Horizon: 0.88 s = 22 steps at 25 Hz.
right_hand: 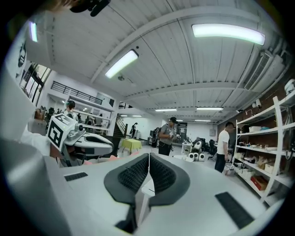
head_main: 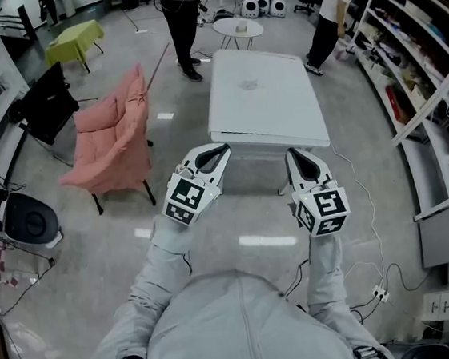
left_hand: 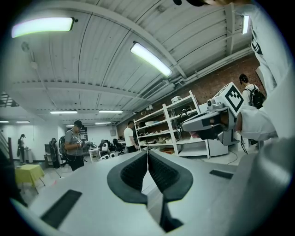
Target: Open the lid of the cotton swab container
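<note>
Ahead of both grippers, head view: white table (head_main: 283, 124), well apart from them, with a small pale container (head_main: 248, 84) near its middle. It is too small to tell its lid, its long axis or which way it points, and only this view shows it.

Left gripper (head_main: 222, 147) and right gripper (head_main: 292, 153) are held level, side by side and apart. Both are closed on nothing; the pads meet in each gripper's own view.

Pink chair (head_main: 115, 135) stands left of the table, head view only. Gripper views add ceiling lights (right_hand: 228, 30), shelves (left_hand: 173, 126) and the other gripper's marker cube (left_hand: 233, 97). Cubes carry black-and-white squares; shelf print is too small to read.
</note>
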{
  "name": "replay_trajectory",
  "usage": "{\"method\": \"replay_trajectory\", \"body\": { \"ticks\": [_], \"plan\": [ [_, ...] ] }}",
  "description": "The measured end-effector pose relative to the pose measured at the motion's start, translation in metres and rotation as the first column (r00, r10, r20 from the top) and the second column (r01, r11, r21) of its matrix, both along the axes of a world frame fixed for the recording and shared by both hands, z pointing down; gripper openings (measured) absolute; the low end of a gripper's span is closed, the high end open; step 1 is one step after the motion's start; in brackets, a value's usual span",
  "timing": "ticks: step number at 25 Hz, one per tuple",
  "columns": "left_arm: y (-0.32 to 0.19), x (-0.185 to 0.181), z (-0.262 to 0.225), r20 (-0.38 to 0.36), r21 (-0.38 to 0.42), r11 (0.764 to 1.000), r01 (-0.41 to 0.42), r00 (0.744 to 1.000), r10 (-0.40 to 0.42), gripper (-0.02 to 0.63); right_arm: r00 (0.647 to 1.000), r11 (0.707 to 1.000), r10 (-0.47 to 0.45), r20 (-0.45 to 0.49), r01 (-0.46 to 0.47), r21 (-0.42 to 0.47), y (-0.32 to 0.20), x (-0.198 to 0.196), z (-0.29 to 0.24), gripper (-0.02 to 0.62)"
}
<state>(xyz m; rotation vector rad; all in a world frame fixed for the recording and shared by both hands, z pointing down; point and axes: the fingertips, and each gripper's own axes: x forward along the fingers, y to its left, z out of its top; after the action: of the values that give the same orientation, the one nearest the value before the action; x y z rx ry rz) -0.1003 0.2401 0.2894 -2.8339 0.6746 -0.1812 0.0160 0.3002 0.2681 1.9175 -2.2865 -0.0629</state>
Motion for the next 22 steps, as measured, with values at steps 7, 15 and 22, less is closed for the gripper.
{"method": "replay_trajectory", "body": {
  "ticks": [7, 15, 22],
  "plan": [
    [0.011, 0.016, 0.010, 0.010, -0.008, 1.000, 0.018, 1.000, -0.018, 0.023, 0.997, 0.998, -0.054, 0.052, 0.052, 0.036, 0.012, 0.008, 0.003, 0.037],
    [0.026, 0.044, 0.019, 0.022, -0.015, 0.998, 0.060, 0.998, -0.060, 0.023, 0.993, 0.994, -0.105, 0.050, 0.106, -0.017, 0.020, 0.039, 0.023, 0.035],
    [0.029, 0.058, 0.039, 0.029, -0.042, 0.995, 0.085, 0.996, -0.084, 0.023, 0.989, 0.990, -0.136, 0.055, 0.137, -0.024, 0.020, 0.055, 0.037, 0.035]
  ]
}}
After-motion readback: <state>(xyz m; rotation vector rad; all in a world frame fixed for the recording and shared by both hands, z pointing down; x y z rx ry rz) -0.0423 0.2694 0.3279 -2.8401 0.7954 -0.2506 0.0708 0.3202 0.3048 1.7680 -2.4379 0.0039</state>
